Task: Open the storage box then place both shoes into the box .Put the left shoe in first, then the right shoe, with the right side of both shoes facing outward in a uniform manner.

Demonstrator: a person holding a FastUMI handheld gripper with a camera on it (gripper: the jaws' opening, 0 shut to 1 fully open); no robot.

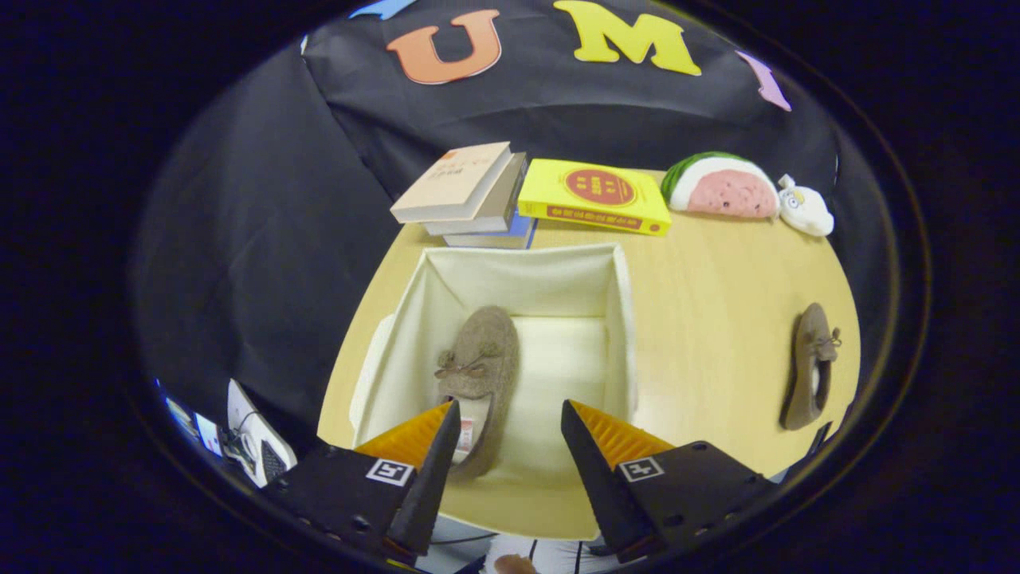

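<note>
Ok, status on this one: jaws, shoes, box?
Gripper open, jaws wide, holding nothing, above the box. One shoe lying inside the open box. Second shoe on the table, off to the right. Nothing in the way.

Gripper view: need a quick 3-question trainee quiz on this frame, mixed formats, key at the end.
1. True or false: the gripper is shut on a shoe.
2. Where does the second shoe lie? A) in the storage box B) on the table, apart from the box C) on the stack of books
3. Fill in: the shoe in the box lies against the box's ____ wall, as the gripper looks at it.

Key: 1 false, the fingers stand open above the box, holding nothing. 2 B. 3 left.
</note>
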